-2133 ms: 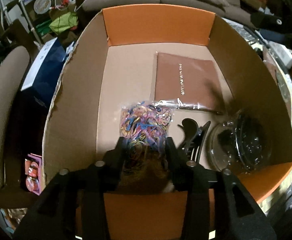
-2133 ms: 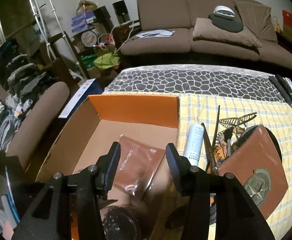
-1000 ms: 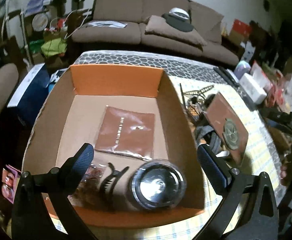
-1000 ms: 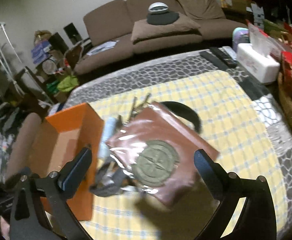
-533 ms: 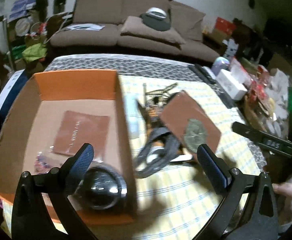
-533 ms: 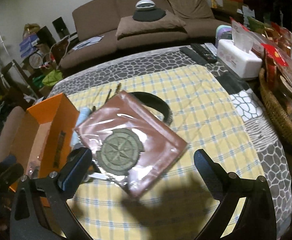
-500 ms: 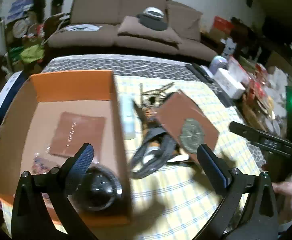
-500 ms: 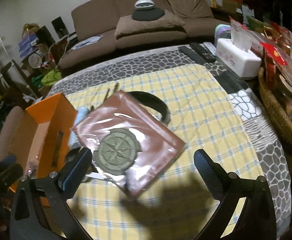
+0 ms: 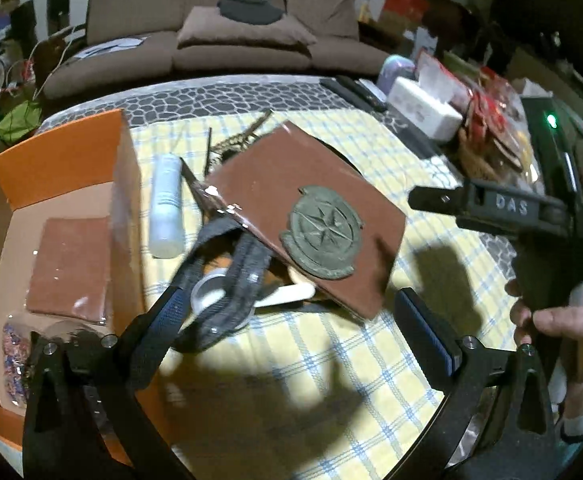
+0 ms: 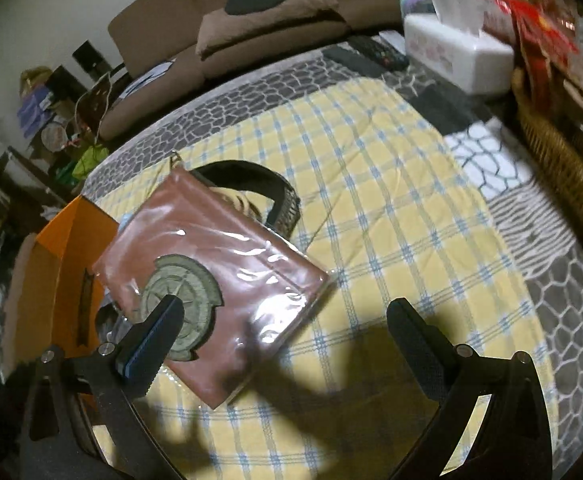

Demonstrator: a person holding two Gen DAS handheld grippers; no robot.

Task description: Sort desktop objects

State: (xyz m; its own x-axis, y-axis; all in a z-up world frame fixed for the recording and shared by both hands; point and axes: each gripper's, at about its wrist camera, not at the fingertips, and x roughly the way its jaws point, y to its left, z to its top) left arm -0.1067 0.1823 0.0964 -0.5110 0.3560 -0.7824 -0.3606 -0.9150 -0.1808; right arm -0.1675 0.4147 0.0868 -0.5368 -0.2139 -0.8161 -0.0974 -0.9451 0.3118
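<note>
The left tongs are held wide open above the yellow checked counter. A brown plastic-wrapped pouch with a round green compass emblem is propped on a black strap, beside a white tube and an orange cardboard box.

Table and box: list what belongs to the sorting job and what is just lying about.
Job:
- cardboard box
- brown compass pouch, outside the box
- white tube
- black strap
- small brown pouch, in the box
- left hand-held gripper, open
- right hand-held gripper, open

Lying about:
- tissue box
- remotes
- wicker basket
- sofa
</note>
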